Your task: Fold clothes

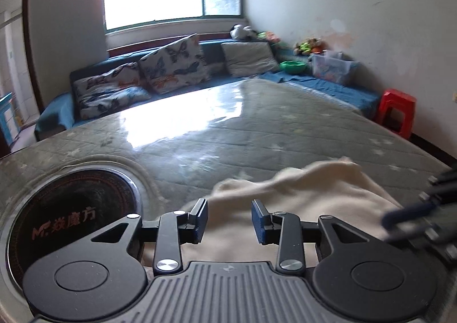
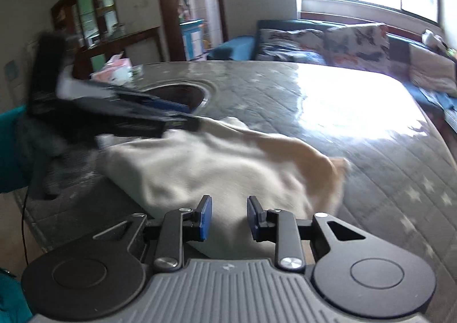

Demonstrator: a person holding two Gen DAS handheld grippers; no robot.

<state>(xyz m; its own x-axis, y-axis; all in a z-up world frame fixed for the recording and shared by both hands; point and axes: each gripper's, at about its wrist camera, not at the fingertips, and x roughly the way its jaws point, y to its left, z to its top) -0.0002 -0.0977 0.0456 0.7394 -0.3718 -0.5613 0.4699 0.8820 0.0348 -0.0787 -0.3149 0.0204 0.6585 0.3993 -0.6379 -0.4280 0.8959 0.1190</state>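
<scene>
Left wrist view: left gripper (image 1: 229,221) has its jaws apart with nothing pinched between them, hanging over the cream cloth (image 1: 300,197) that's bunched at the near edge of the table (image 1: 228,128). There's a round black burner (image 1: 71,208) set into the tabletop by the near left corner. The right gripper (image 1: 422,217) is a blur at the right edge, can't tell its state from here.

Right wrist view: right gripper (image 2: 230,217) is loosened too, pads clear, cloth (image 2: 214,163) spread just ahead along the near edge. Left gripper (image 2: 114,114) is blurred over the cloth's left end.
</scene>
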